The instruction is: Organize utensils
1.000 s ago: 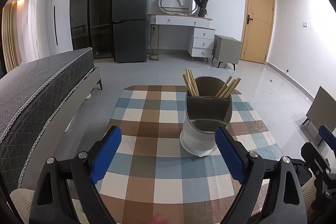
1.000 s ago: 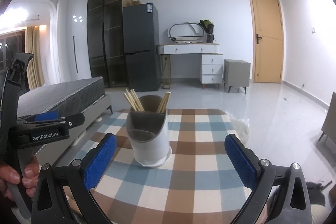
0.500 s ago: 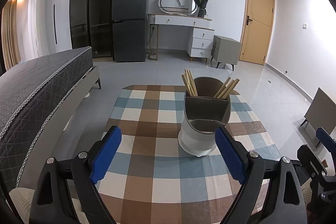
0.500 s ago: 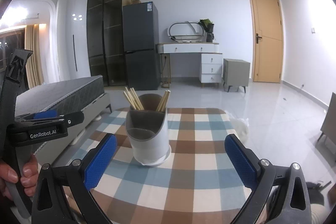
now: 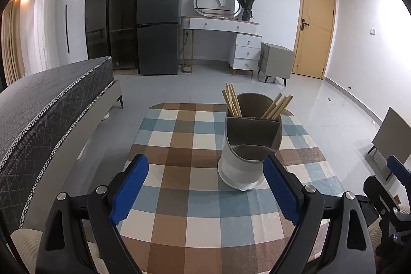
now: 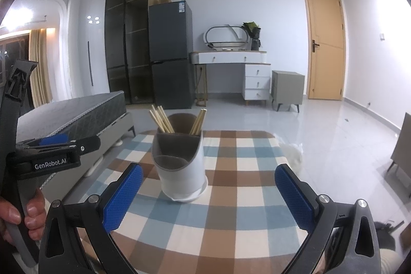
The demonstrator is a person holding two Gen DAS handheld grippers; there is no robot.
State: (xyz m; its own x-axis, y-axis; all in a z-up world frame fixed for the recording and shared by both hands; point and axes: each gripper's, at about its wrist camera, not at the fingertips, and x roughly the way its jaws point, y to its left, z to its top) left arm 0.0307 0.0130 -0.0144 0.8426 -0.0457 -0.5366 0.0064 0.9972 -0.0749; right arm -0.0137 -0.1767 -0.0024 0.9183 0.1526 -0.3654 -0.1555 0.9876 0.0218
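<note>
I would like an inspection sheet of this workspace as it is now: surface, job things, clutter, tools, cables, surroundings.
Surface: table with brown, blue and cream checked tablecloth; the part in view is flat.
Job's things: white and grey-brown plastic utensil holder stands upright on the cloth; wooden chopsticks lean in two bundles in its rear compartments; front compartment looks empty.
Clutter: nothing seen on the cloth.
Tools: left tool open, holding nothing, short of the holder; right tool open, holding nothing.
Cables: nothing seen on the table.
Surroundings: grey quilted mattress on the left, dark grey refrigerator, white dressing table, light wooden door, glossy grey floor.
</note>
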